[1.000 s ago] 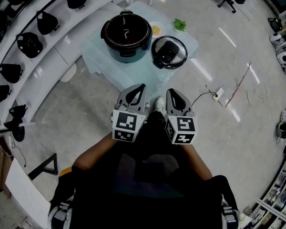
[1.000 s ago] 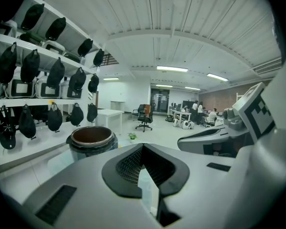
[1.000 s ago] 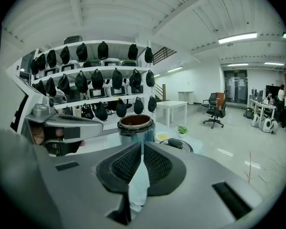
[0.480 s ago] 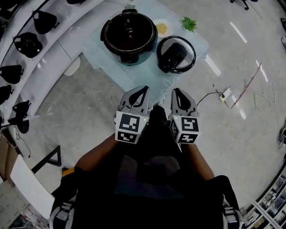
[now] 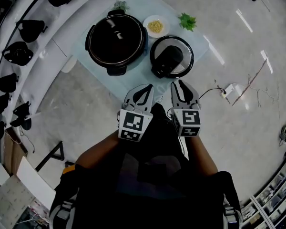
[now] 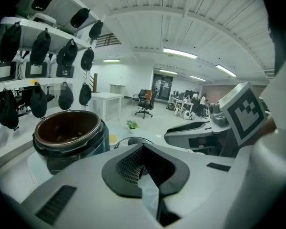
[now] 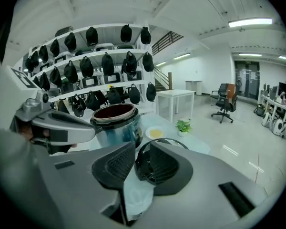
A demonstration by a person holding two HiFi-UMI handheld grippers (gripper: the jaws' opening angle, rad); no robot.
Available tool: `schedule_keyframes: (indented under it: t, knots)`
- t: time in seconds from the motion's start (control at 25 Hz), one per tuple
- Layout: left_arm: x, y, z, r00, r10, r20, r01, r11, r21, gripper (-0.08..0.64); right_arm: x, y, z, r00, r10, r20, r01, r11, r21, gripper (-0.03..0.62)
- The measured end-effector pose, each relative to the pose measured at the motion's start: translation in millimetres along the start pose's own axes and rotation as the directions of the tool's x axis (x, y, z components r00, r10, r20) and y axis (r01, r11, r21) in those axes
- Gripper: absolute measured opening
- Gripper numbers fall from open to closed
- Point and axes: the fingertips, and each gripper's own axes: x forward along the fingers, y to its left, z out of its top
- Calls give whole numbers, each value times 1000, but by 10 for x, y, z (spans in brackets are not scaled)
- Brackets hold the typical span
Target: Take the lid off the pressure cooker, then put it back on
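We note a shelf rack (image 5: 62, 42) hung with black headgear at the far left. On the table (image 5: 133, 76) the pot (image 5: 117, 39) stands open, its dark inside exposed. Just behind its right side sits a dish (image 5: 155, 26) of yellow grains. The lid (image 5: 171, 56) lies flat on the table just right of the pot, not on it, black centre facing up. A plant (image 5: 187, 20) stands behind the lid. Both grippers hover side by side, short of the table's near edge. The left gripper (image 5: 147, 87) has its fingers (image 6: 128, 166) together at the tips, nothing held. The right gripper (image 5: 179, 83) has its fingers (image 7: 115, 168) parted by a narrow gap. They have just been opening, with nothing between them, and the lid shows beyond the gap, untouched
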Motion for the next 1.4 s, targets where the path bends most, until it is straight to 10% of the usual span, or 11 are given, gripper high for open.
schedule_keyframes:
  t: [0.76,1.4]
  knots:
    - [1144,346,-124,980,104,-169,-110,993,-30,8,1328,-809,-115,981,167,-98,-180,974,-139,229]
    - [1506,566,-324,944,172,-283,-191,981,-38,8,2008,-751,-517,917,326,-228,-379,891,-252,307]
